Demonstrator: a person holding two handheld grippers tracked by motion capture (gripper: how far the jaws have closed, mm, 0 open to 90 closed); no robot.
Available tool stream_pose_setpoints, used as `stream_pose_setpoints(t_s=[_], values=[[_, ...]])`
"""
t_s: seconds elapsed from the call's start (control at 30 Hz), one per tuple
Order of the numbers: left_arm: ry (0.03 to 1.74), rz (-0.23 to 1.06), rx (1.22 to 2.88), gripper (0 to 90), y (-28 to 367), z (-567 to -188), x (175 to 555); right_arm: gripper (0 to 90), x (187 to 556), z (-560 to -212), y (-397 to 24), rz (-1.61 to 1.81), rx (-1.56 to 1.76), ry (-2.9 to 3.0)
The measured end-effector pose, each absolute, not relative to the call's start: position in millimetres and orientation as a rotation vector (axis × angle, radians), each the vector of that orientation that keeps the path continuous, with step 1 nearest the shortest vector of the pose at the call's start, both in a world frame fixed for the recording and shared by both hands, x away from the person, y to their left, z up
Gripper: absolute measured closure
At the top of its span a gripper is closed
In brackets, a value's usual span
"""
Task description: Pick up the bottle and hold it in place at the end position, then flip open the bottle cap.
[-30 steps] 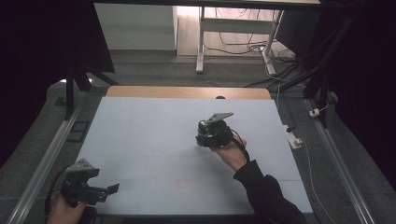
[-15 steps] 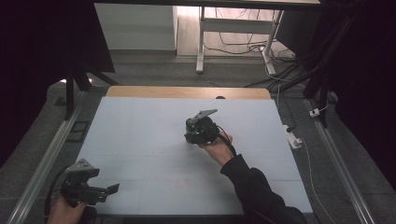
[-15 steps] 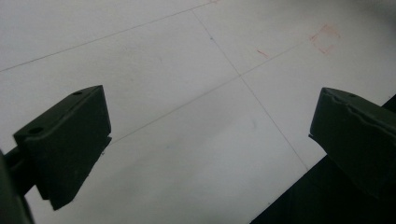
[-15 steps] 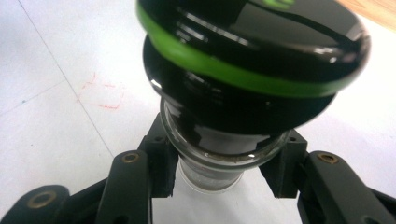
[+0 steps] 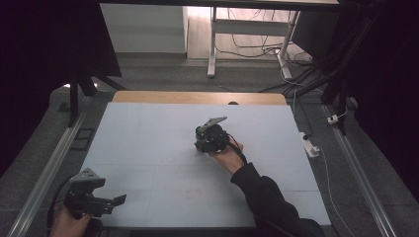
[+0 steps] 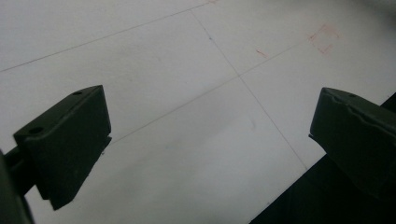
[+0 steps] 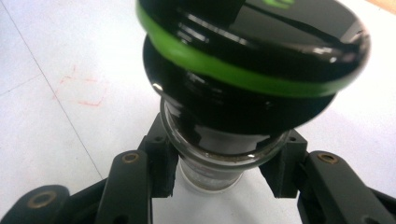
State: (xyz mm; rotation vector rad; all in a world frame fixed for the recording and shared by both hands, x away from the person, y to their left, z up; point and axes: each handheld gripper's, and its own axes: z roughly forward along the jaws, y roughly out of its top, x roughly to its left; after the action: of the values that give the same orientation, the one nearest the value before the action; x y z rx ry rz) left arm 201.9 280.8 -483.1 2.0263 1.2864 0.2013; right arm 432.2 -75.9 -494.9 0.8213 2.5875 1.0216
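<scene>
Our right tongs [image 7: 219, 184] are clamped on a bottle [image 7: 233, 93]: in the right gripper view the two black jaws press on either side of its clear neck, just under a black cap ringed with a green band. The grip has not loosened over the last second, so the bottle is riding with us.

What has changed is where it is. A second ago our right hand [image 5: 228, 157] was farther toward the right side of the worktop [image 5: 148, 148]; since then it has carried the bottle leftward, toward the middle, and a little lower. In the high view the right tongs [image 5: 210, 139] now sit near the worktop's centre, close above the surface or on it; we cannot tell from here whether the bottle's base touches down. Faint red marks [image 7: 84, 91] lie on the sheet to one side of the bottle.

Our left tongs [image 6: 210, 140] have kept their place at the near left corner, seen in the high view [image 5: 94, 200]. Their jaws stand wide apart with nothing between them, just bare sheet and its thin lines.

We judge that the bottle is being carried in to a spot mid-worktop, and the slowing of the move suggests the spot is close. The left tongs look ready to come in and help, perhaps at the cap, though nothing yet shows that.
</scene>
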Motion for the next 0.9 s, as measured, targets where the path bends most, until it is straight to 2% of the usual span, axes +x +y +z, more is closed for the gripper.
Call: stream_pose_setpoints(t_s=[0.63, 0.9], values=[[1.283, 0.184, 2.033, 0.0, 280.3, -482.8, 202.3, 52.1, 428.9, -501.8, -76.0, 1.003, 0.771, 2.582], [1.231, 0.212, 2.023, 0.0, 278.4, -477.6, 202.1, 52.2, 429.0, -502.3, -76.6, 1.01, 0.767, 2.582]])
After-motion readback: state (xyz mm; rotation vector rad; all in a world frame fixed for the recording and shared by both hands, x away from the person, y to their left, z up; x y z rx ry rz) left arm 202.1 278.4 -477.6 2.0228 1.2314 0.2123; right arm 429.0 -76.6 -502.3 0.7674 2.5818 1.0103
